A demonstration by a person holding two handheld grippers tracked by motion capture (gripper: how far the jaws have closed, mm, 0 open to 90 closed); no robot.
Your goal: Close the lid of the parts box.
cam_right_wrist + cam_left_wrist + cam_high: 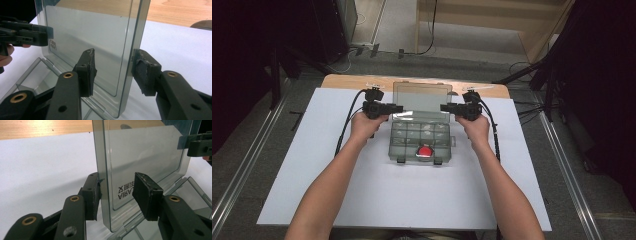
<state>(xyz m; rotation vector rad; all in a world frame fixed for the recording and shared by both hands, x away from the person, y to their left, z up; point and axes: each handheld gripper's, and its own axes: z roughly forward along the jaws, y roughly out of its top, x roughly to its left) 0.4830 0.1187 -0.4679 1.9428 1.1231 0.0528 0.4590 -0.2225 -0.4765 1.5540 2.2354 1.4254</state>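
A clear smoky plastic compartment box [420, 136] lies mid-table with a red round thing [426, 151] in a front compartment. Its lid [422, 96] stands raised at the back. My left gripper [399, 108] straddles the lid's left edge and my right gripper [443, 107] its right edge. In the left gripper view the lid [140, 152] passes between the jaws of the left gripper [117, 195]; one pad [92, 195] touches it and the other stands off. In the right gripper view one pad [143, 72] of the right gripper [113, 71] rests on the lid [90, 30] and the other is apart.
The box sits on a white sheet [337, 170] over a wooden table [342, 80]. Two latches [401, 160] hang off the box's front. A cable [349, 117] trails from each gripper. Grey floor with metal rails [242, 170] runs along both sides.
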